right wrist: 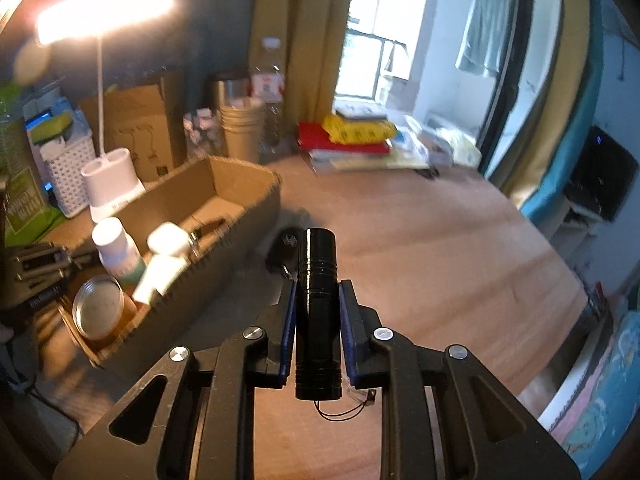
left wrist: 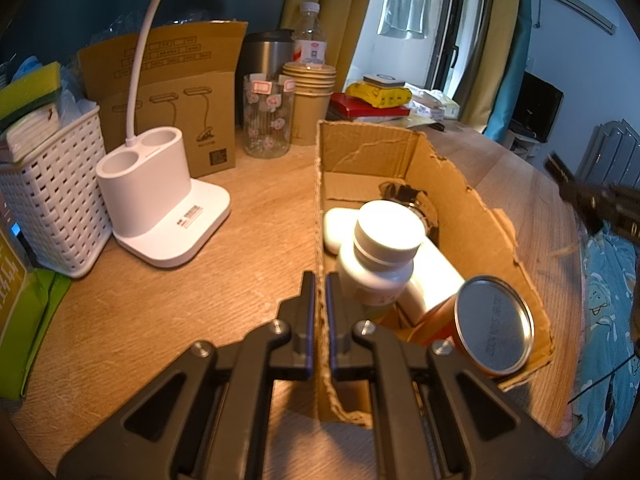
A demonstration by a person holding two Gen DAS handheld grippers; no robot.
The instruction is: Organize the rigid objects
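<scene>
A torn cardboard box [left wrist: 492,216] lies on the wooden desk. It holds a white pill bottle [left wrist: 380,256], a white tube, a small white case [left wrist: 334,228], a dark item at the back and an orange tin with a silver lid [left wrist: 494,322]. My left gripper [left wrist: 320,280] is shut on the box's left wall. My right gripper [right wrist: 318,286] is shut on a black flashlight [right wrist: 318,312], held above the desk to the right of the box [right wrist: 240,208]. The right gripper also shows at the far right of the left wrist view [left wrist: 592,200].
A white lamp base [left wrist: 160,208], a white basket [left wrist: 52,200], a lamp carton [left wrist: 172,100], a glass jar [left wrist: 268,116], paper cups [left wrist: 310,96] and a bottle stand behind. Books and a yellow pack [right wrist: 356,132] lie at the back. The desk's right edge meets a bed.
</scene>
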